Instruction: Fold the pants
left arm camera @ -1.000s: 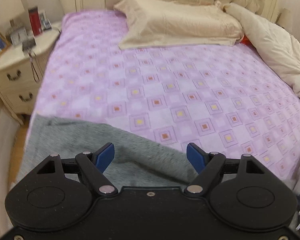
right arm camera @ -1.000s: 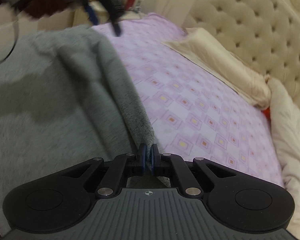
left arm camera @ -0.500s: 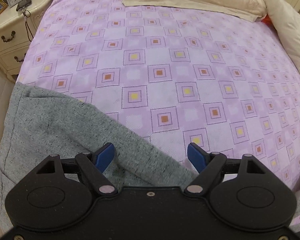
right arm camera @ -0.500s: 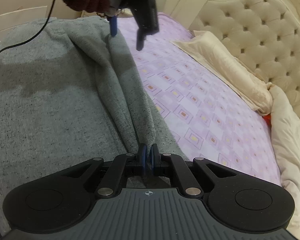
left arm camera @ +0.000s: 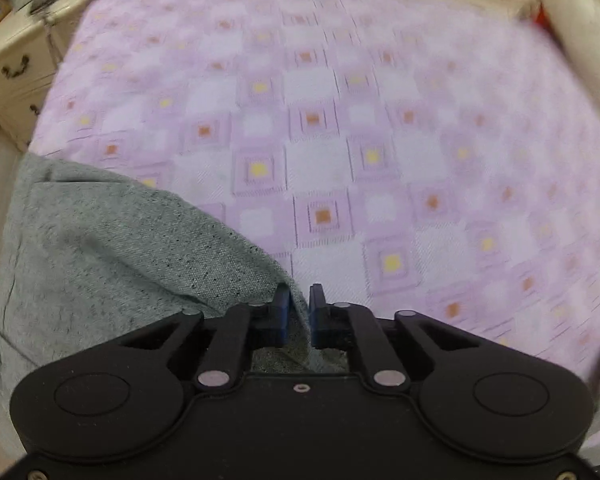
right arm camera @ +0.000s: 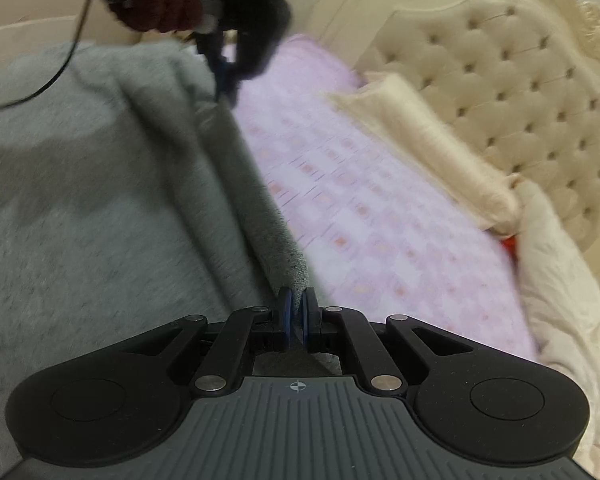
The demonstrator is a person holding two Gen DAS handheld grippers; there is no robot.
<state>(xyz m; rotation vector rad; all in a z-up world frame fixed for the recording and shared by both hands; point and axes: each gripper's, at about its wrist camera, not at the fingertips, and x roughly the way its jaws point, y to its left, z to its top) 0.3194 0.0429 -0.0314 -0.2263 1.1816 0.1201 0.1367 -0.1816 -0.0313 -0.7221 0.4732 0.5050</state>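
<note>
Left tongs (left arm camera: 299, 300), wide before, closing on pants (left arm camera: 112, 248); right tongs (right arm camera: 294, 300) stay clamped.

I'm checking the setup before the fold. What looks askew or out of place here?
Only the gray pants: they lie rumpled, with a raised ridge of cloth along the edge between the two grippers. Nothing looks spilled or damaged.

**Black Grippers, Blue Pads, Maroon Sleeve**

Were built alike: left gripper (left arm camera: 299, 312) and right gripper (right arm camera: 294, 314), matte black, with two round housings, angled linkage arms and silver rivets at the pivots. Carried blue pads (left arm camera: 281, 310) on the fingers. Showed a ribbed grey plate with a small crosshair mark on the right. Wore a fuzzy maroon sleeve (right arm camera: 160, 8), with a thin black cable (right arm camera: 66, 64) trailing.
</note>
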